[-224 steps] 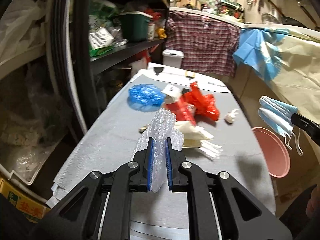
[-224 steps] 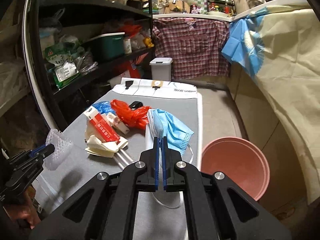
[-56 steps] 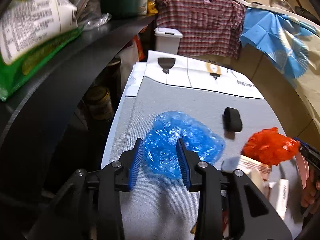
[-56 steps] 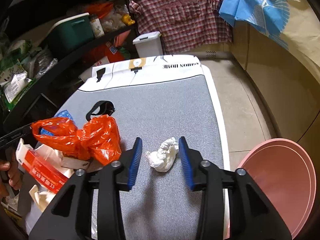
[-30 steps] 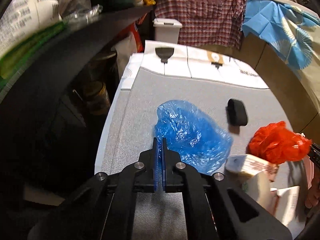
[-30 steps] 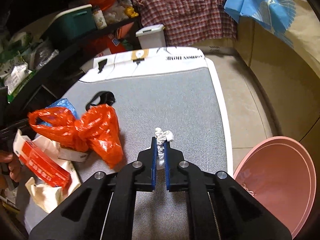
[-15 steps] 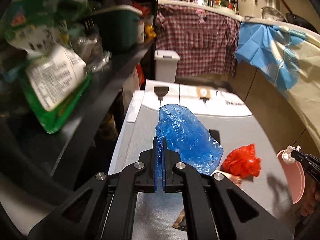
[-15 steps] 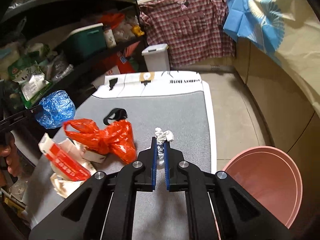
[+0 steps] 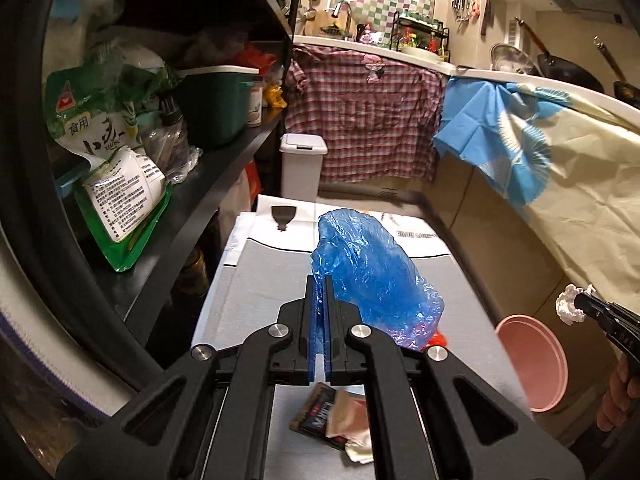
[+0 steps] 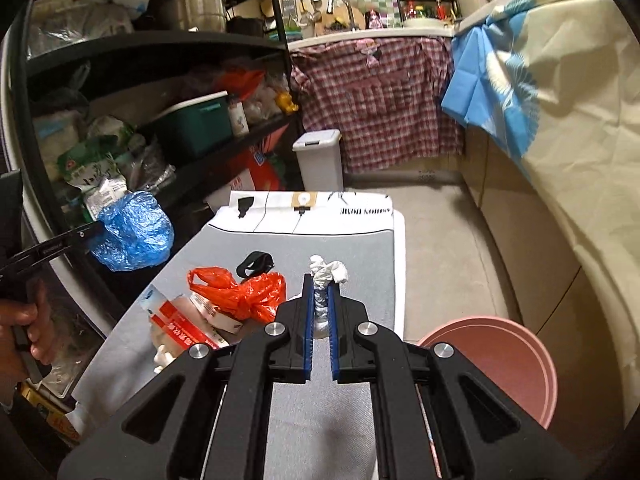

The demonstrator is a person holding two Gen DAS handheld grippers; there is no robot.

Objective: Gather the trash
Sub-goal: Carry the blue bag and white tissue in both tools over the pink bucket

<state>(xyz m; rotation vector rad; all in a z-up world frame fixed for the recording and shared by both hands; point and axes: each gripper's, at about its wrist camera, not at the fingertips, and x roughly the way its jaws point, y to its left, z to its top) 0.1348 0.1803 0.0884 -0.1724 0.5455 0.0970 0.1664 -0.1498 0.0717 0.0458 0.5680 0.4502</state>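
Now both grippers are held up in the air above the grey padded table [image 10: 352, 236], each pointing forward and tilted somewhat downward. The left gripper [image 9: 319, 280] has its blue pads pressed together on an edge of the crumpled translucent blue plastic bag [image 9: 372, 276], which hangs clear of the table; in the right wrist view the same bag [image 10: 132, 232] sits out beyond the table's left edge, in front of the dark shelving [image 10: 152, 48], with a hand [image 10: 20, 332] gripping the handle. The right gripper [image 10: 320, 280] is clamped on a twisted wad of white tissue paper [image 10: 326, 276], whose knotted top sticks out past the fingertips.

A second ago the blue bag lay on the table under the closed left pads and the tissue was barely off the surface (both have since risen well clear).

On the table, near its left side, lie a knotted orange plastic bag [image 10: 244, 292] and a red-and-white cardboard carton [image 10: 180, 324]. Off the table's right edge, low down, stands the round pink plastic basin [image 10: 508, 364].
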